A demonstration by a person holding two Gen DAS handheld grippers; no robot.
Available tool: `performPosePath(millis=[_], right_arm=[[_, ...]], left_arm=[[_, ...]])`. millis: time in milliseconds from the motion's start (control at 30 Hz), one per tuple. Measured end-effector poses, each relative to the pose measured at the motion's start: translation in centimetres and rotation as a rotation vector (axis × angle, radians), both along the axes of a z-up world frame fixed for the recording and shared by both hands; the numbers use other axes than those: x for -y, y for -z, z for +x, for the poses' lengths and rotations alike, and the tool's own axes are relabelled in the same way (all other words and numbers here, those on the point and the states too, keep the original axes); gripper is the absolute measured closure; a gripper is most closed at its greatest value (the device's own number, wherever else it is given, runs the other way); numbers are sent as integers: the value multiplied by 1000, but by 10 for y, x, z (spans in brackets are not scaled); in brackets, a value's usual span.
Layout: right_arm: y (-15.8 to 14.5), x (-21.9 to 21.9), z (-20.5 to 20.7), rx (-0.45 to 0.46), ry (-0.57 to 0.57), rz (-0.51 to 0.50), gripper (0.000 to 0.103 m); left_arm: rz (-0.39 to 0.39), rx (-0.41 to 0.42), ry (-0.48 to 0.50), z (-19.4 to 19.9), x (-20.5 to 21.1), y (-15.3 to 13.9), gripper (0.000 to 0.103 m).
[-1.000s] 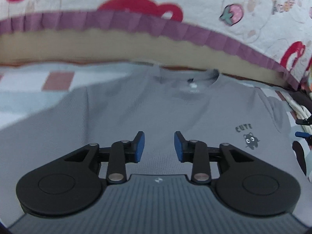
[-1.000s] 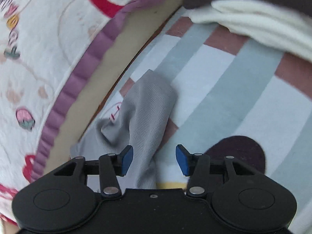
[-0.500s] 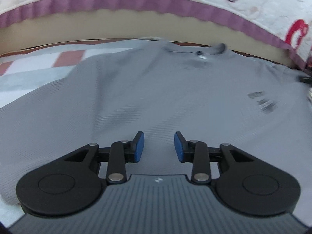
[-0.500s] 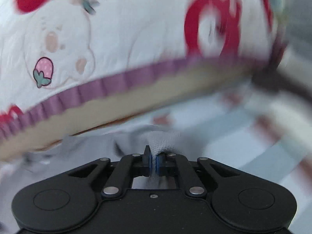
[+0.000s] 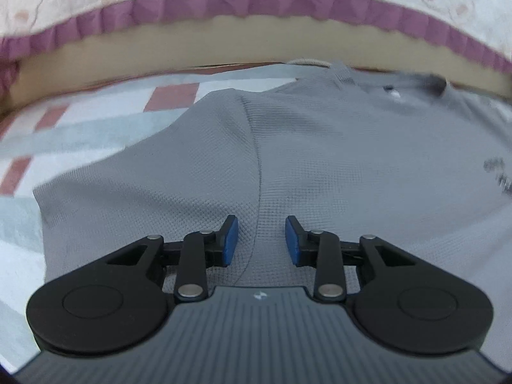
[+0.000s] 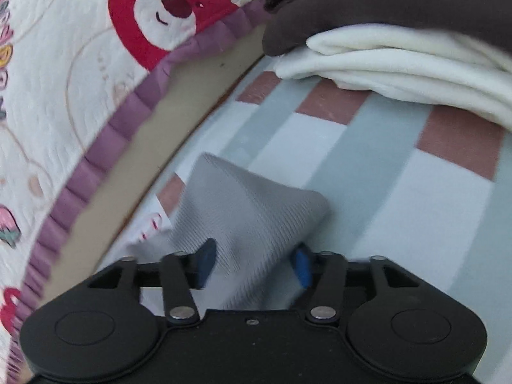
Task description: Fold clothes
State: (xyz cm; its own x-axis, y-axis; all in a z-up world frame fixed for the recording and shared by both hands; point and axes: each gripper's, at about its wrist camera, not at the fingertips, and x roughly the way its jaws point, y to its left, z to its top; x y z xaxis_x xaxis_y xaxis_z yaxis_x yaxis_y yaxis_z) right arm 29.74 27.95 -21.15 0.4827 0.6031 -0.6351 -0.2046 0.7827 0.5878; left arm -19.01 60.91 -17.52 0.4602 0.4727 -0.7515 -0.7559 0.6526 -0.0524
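A grey T-shirt (image 5: 336, 147) lies flat on the checked sheet, collar at the far side. My left gripper (image 5: 258, 240) is open just above its left shoulder seam, a blue pad on each side of the seam. In the right wrist view the shirt's grey sleeve (image 6: 252, 211) lies spread out. My right gripper (image 6: 254, 264) is open around the sleeve, its blue pads on either side and not pinching it.
A bed edge with a purple frilled cover (image 5: 256, 3) printed with red bears runs along the far side. A folded pile of cream (image 6: 400, 64) and dark brown clothes (image 6: 384, 3) sits at the right. The checked sheet (image 6: 416, 192) lies around the shirt.
My right gripper was shut on the sleeve half a second ago; now it is open and the sleeve lies spread out. My left gripper has moved left to the shoulder seam.
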Motion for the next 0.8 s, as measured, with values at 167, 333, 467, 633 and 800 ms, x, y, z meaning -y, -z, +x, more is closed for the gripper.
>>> performPosePath(millis=[167,333,467,633,800], right_arm=[[-24,-36,5,190,-103,-91,93],[-72,-62,-31,643,-200,-414,85],[-48,-63,-21,584,-247,-649,63],[-46,-56,-33,536,-309,-549,60],[-53,-81,-43,475,-394,-452,54]], left_arm=[[107,-93,-63,-30,-10,-2,69],[66,-102,-208,-63,-40,1,68],[58,-112,-273,-77,-55,-1,68],[93,-72,-301,-91,-68,-9,62],[168,-32,-272,-100,-83,-17,44]])
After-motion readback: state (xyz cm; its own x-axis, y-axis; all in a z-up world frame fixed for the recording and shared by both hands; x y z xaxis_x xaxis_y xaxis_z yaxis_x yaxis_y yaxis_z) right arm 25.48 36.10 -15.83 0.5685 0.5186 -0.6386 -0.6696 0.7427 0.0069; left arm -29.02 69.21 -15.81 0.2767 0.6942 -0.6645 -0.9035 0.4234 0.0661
